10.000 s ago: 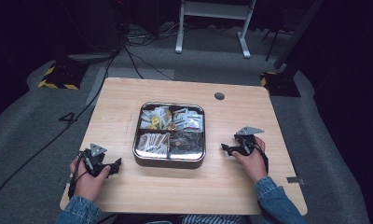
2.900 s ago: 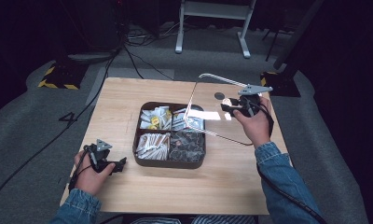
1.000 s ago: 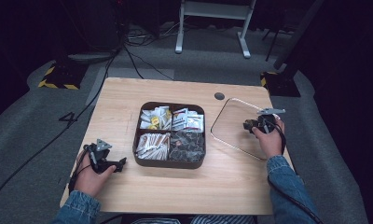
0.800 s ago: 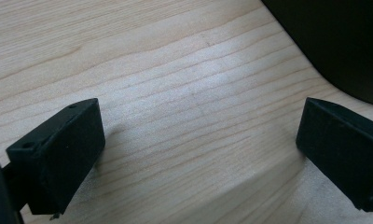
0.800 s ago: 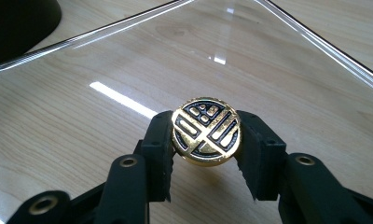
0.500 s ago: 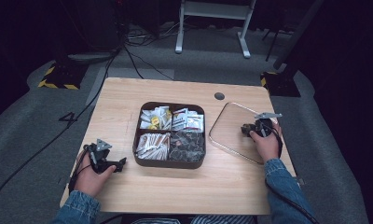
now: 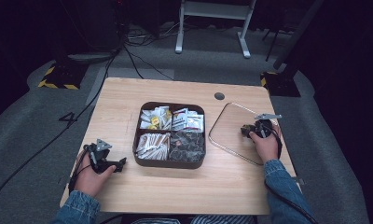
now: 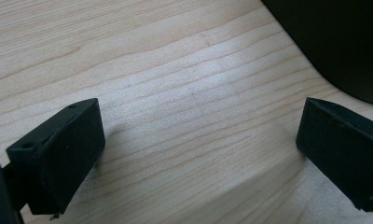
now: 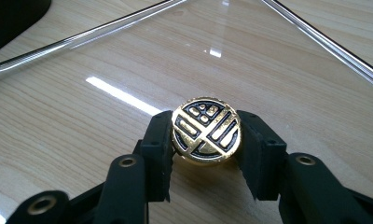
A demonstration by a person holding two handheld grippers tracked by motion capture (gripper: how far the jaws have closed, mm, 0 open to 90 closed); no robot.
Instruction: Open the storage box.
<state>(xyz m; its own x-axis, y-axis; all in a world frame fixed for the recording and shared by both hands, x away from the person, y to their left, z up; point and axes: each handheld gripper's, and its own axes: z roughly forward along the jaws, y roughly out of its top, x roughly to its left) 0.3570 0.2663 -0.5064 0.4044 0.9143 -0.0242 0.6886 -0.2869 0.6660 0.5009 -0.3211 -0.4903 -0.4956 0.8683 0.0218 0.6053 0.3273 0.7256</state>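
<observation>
Step in hand: setting the clear glass lid with thin metal rim (image 7: 238, 132) down flat on the light wooden table (image 7: 128, 98), just right of the dark square four-compartment tray (image 7: 169, 162). The lid looks to lie flat on the wood, apart from the tray, near the table's right edge.

Right gripper (image 9: 204, 140): jaws closed on the round gold-and-black knob (image 9: 206, 129) at the lid's middle, pads pressing both sides. In the high view the right gripper (image 7: 253, 130) sits over the lid centre.

Left gripper (image 7: 111, 164): jaws wide open, holding nothing, resting on the table just left of the tray's front corner; the left gripper view has bare wood between the jaws and the tray wall at upper right.

The tray is uncovered, with packets and sachets in its compartments.

Next move, as a judgement: open the right jaws to free the knob and lift straight up, so the lid doesn't slide or tip toward the table edge. After that either gripper could go for the tray contents.
</observation>
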